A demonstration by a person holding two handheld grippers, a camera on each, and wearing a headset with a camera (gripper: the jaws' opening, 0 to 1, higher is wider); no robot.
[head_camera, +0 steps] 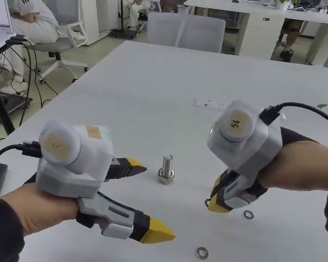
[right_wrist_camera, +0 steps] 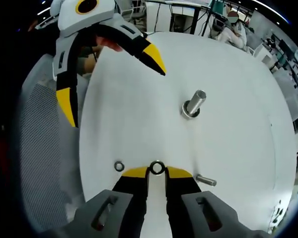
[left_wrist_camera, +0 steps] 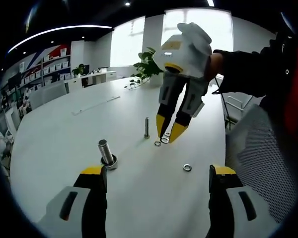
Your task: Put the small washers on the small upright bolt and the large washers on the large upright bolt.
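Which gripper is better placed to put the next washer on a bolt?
Right. The right gripper is down at the table with a washer between its tips; the left gripper is wide open, holding nothing.

Large bolt (head_camera: pixel 165 168) stands on table (head_camera: pixel 169 87) (washer (head_camera: pixel 202 252) lying before it).

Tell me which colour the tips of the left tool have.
Yellow, on black jaws. The left tool shows its tips best in the head view.

Head view downward; gripper views share large bolt (head_camera: pixel 165 168).
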